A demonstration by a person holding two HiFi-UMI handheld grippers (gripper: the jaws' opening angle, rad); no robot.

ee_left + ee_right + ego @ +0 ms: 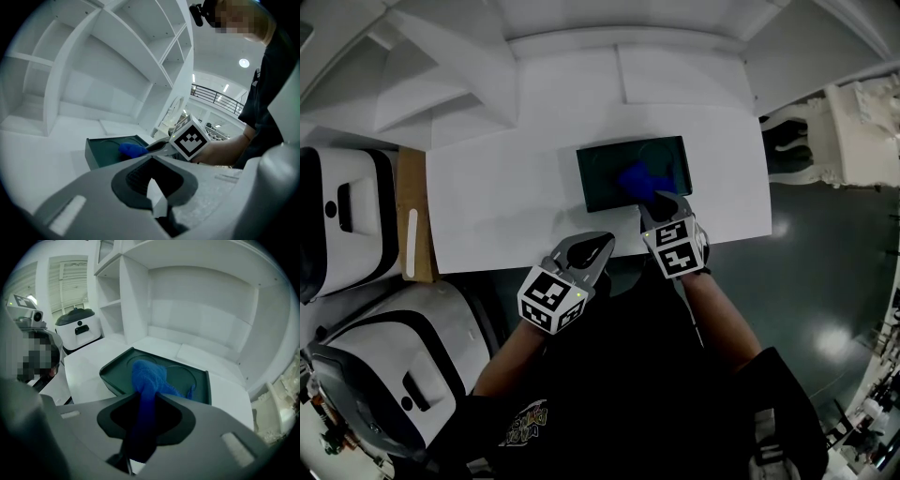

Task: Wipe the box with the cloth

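Observation:
A dark green shallow box (609, 169) lies on the white table (506, 197), near its front edge. A blue cloth (637, 180) rests on the box's top, right of its middle. My right gripper (664, 208) is shut on the near end of the cloth, at the box's front edge. In the right gripper view the cloth (149, 376) runs from between the jaws of my right gripper (147, 397) onto the box (187, 380). My left gripper (589, 251) hovers at the table's front edge, left of the box, shut on nothing. The left gripper view shows my left gripper (152, 161), the box (101, 152) and the cloth (132, 149).
White shelving (581, 56) rises behind the table. Two white machines (347, 225) and a wooden board (412, 206) stand off the table's left side. Ornate white furniture (853, 122) stands to the right, over a dark floor.

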